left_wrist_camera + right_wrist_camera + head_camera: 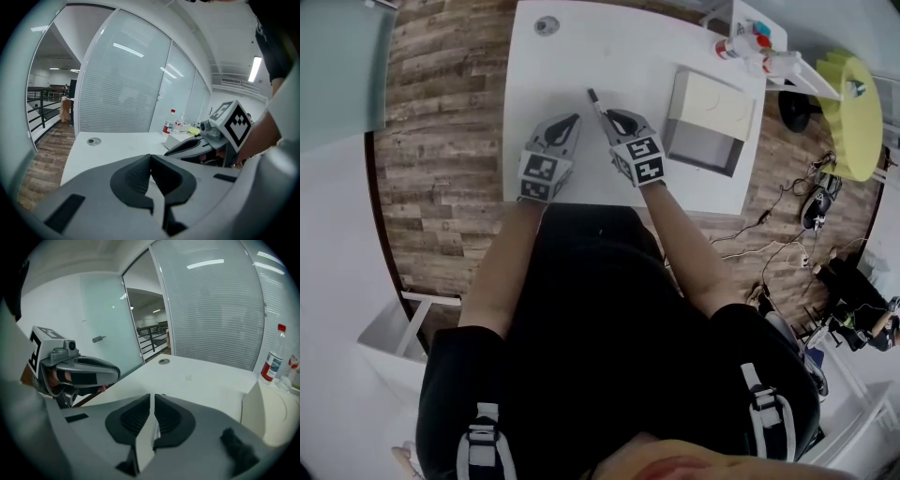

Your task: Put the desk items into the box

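**Near to far.** The person's forearms reached over the near edge of the white desk (pixel 581 56), with both tools low above its top.

The left gripper (pixel 571 121) had its jaws pressed together on nothing. It hung just left of its partner, probably parked there so as not to cross the working path.

The right gripper (pixel 608 116) had its jaws drawn in to a narrow slit around a pen (pixel 594 99), whose dark end jutted from the tips toward the far left. Holding it near one end probably suited a drop into a container.

The box (pixel 705 150) stood open-topped on the desk, to the right of the right gripper and apart from it. The carry to it therefore appeared not yet made.

Most of the pen lay hidden inside the jaws and showed in the right gripper view only as a pale strip. Whether the box held anything could not be settled. Beyond it, at the far right corner, the bottles (pixel 748 43) were too small to identify further.
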`<state>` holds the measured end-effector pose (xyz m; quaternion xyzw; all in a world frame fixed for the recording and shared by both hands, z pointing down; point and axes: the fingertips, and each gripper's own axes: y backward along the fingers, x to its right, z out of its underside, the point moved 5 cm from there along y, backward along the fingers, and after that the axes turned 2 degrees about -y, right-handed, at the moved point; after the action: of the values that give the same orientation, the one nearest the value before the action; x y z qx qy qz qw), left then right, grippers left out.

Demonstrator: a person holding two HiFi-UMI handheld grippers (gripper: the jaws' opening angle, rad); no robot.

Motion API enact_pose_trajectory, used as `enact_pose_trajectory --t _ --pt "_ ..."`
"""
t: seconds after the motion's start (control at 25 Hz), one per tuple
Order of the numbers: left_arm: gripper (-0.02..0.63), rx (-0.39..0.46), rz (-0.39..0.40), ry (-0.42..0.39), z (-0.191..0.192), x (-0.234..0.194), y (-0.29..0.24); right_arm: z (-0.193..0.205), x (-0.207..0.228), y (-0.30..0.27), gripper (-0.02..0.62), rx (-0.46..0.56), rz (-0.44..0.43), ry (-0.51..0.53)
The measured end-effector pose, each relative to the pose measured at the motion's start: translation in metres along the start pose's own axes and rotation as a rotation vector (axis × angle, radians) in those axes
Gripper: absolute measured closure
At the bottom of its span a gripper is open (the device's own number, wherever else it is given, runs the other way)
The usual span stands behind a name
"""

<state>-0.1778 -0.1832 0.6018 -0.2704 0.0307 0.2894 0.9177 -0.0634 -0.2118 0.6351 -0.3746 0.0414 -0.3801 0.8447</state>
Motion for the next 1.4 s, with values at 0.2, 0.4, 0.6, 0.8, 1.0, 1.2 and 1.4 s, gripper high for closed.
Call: enact_pose_trajectory --t 0.2,0.4,0.6,0.8,1.0,1.2,1.4 --pt "0.595 -0.017 -0.010 0.017 0.014 -0.005 -0.015 0.011 0.005 -0.019 0.572 -0.042 0.001 -0.008" --pt "0.595 -0.037 -0.022 0.033 0.022 -0.015 -0.029 0.025 0.011 -0.038 0.495 -0.109 0.007 -0.017" --pt "0.595 -0.040 -0.026 0.040 0.028 -0.019 -0.039 0.036 0.016 -0.051 0.488 -0.161 0.014 -0.018" --pt "0.595 -0.055 -0.031 0.041 0.035 -0.018 -0.043 0.043 0.021 -0.059 0.488 -0.192 0.029 -0.015" --pt "0.595 -0.058 -0.039 0.051 0.043 -0.017 -0.051 0.052 0.023 -0.067 0.488 -0.221 0.024 -0.020" --pt "0.595 -0.065 -0.044 0.065 0.050 -0.019 -0.054 0.055 0.021 -0.072 0.489 -0.233 0.023 -0.024" --pt "0.595 -0.070 -0.060 0.070 0.051 -0.021 -0.054 0.057 0.024 -0.072 0.521 -0.237 0.049 -0.014"
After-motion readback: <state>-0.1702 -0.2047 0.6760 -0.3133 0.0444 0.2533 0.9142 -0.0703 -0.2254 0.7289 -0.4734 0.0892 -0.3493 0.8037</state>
